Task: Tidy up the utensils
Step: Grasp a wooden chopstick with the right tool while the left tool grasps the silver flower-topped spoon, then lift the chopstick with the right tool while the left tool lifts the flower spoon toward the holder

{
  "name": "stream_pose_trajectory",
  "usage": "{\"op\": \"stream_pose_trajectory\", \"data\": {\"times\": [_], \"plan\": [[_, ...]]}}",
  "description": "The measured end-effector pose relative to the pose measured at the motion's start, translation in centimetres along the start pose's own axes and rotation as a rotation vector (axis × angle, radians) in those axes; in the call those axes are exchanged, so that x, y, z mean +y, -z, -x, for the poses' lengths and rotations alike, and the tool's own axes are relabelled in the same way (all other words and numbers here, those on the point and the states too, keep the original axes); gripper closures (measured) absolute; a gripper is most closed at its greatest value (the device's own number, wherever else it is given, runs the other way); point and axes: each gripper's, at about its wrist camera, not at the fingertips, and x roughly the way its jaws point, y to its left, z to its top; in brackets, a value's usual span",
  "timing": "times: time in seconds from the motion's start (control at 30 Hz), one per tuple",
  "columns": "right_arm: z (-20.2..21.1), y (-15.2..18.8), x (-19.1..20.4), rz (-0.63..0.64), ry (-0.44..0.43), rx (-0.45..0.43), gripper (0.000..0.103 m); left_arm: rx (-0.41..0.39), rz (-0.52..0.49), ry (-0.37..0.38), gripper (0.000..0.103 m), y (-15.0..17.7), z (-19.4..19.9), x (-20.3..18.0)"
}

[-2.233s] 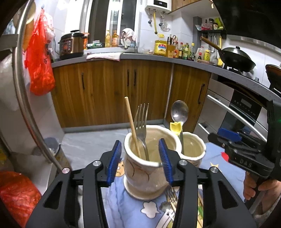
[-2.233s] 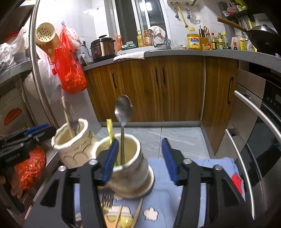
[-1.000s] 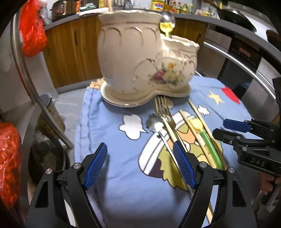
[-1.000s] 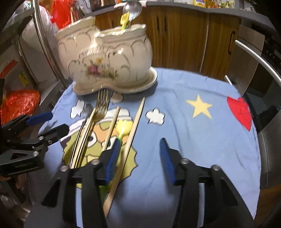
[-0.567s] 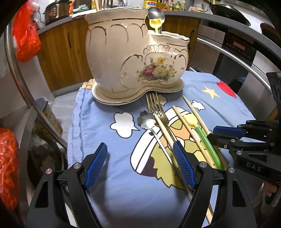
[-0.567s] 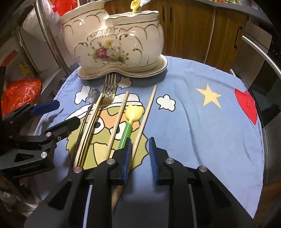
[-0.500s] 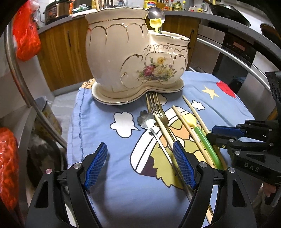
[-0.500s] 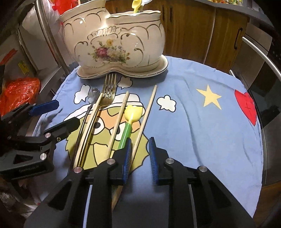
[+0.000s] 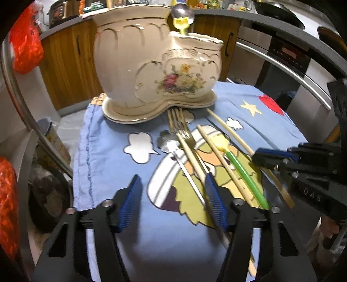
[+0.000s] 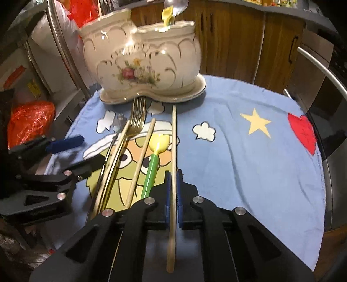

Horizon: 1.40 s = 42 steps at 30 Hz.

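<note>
Nearest the right wrist camera, the right claw (image 10: 172, 193) is pressed together on a wooden chopstick (image 10: 174, 138), its blue pads pinching the stick partway along; the jaws have just been closing onto it. The chopstick runs straight away from the claw across the blue cartoon cloth (image 10: 249, 156) that covers the bench, its far tip just short of the saucer under the holder.

Just left of it lie a green-handled spoon with a yellow bowl (image 10: 154, 158), a second wooden chopstick (image 10: 141, 160), then a gold fork (image 10: 135, 123) with its tines toward the holder, and a small silver spoon (image 9: 171, 144) beside the fork's neck. All lie flat on the cloth, roughly parallel.

The left claw (image 9: 173, 201) hovers low over the near end of the cloth with its jaws half spread and nothing pinched; they have just been closing. Its right pad sits above the handles of the silver spoon and fork, its left pad over bare cloth.

Farther back stands the cream ceramic utensil holder (image 10: 141, 63), two joined pots with a flower pattern on a shared saucer. A metal spoon (image 9: 182, 13) and a yellow-tipped utensil (image 9: 182, 25) stick up from the smaller pot. Behind are wooden cabinets (image 10: 234, 36) and an oven handle (image 9: 282, 67)
</note>
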Motion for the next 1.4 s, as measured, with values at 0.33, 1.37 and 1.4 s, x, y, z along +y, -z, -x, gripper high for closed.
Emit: {"op": "stream_pose_trajectory", "data": {"times": [0.33,1.37,1.4], "plan": [[1.7,-0.1,-0.9,-0.012,-0.028,-0.060,0.098,0.090,0.012,-0.080,0.071,-0.2,-0.9,-2.4],[4.4,0.7,-2.0,-0.044,-0.102,-0.181,0.098,-0.020,0.018,-0.014,0.100,-1.2,3.0,-1.3],[4.6,0.7,-2.0,-0.043,-0.103,-0.190,0.098,-0.038,0.019,-0.009,0.100,-1.4,3.7,-1.1]]}}
